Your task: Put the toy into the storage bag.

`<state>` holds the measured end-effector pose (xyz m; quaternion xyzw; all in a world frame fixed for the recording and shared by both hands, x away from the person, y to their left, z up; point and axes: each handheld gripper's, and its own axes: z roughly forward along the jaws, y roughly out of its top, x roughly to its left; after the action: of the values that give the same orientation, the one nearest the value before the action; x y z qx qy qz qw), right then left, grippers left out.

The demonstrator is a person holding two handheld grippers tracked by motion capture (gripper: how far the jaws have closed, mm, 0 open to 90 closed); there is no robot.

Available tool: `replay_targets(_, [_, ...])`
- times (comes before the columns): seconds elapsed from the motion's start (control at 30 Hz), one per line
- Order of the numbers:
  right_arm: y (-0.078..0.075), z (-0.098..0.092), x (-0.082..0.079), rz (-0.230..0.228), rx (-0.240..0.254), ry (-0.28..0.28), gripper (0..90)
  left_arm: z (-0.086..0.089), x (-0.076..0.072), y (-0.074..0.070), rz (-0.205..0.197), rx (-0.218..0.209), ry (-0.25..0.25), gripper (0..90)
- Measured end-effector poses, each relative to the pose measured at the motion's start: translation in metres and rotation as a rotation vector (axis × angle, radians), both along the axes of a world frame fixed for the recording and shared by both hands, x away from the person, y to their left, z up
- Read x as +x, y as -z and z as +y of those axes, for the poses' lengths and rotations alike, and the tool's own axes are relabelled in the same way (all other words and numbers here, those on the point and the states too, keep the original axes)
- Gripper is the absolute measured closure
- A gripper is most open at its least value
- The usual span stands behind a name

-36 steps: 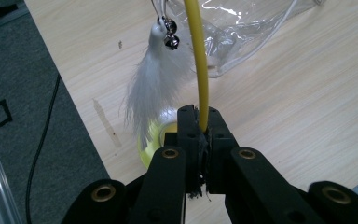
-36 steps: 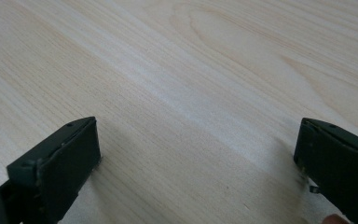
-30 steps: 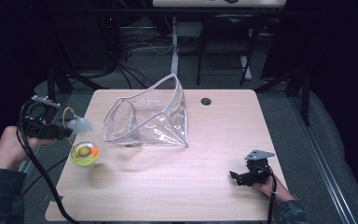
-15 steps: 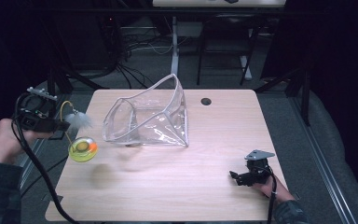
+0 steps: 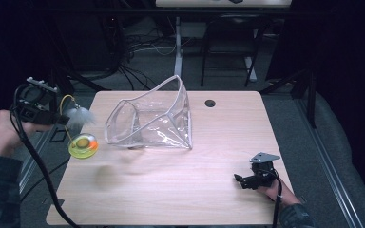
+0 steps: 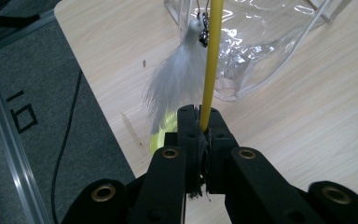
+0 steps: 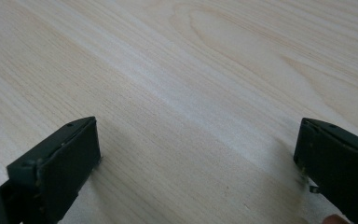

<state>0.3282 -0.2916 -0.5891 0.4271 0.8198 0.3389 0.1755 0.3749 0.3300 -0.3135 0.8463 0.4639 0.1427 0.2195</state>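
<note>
Since the earlier frames the left gripper [image 5: 59, 118] had risen a little beyond the desk's left edge, lifting the cat toy with it, while the right gripper [image 5: 241, 179] had stayed put.

From the high view, the left gripper was held off the left edge of the desk [image 5: 180, 199] and clenched on the toy's yellow wand [image 5: 65, 102]. A white feather [image 5: 80, 116] hung just beside the gripper's tip, and a yellow-green disc [image 5: 83, 145] with an orange spot dangled below it, over the left edge. A clear plastic bag [image 5: 149, 118] lay on its side near the middle of the desk, its mouth facing the toy. The right gripper rested near the front right corner, well apart from the bag.

Through the left gripper view, the jaws were closed tight on the yellow wand [image 6: 209, 65], the feather [image 6: 179, 79] drooping beside it, with the bag [image 6: 261, 42] beyond.

Through the right gripper view, the jaws stood wide apart over bare wood [image 7: 191, 93], with nothing between them.
</note>
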Motion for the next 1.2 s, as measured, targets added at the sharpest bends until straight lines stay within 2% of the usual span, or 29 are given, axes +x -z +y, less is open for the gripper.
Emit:
replay_targets(0.13, [0.000,0.000,0.000,0.001,-0.002,0.000,0.0,0.000,0.006,-0.004,-0.004,0.019,-0.015,88.0])
replay_targets(0.3, [0.000,0.000,0.000,0.001,0.000,0.000,0.0,0.001,0.013,-0.005,0.001,0.017,-0.025,88.0])
replay_targets(0.63, [0.000,0.000,0.000,-0.002,0.000,-0.004,0.0,-0.003,0.028,-0.022,-0.016,0.039,-0.035,88.0])
replay_targets(1.0, [0.000,0.000,0.000,0.001,0.000,-0.002,0.0,-0.011,0.038,-0.040,-0.041,0.044,-0.025,88.0])
replay_targets(1.2, [0.000,-0.001,0.000,0.001,-0.006,-0.009,0.0,-0.014,0.042,-0.047,-0.057,0.026,-0.022,88.0])
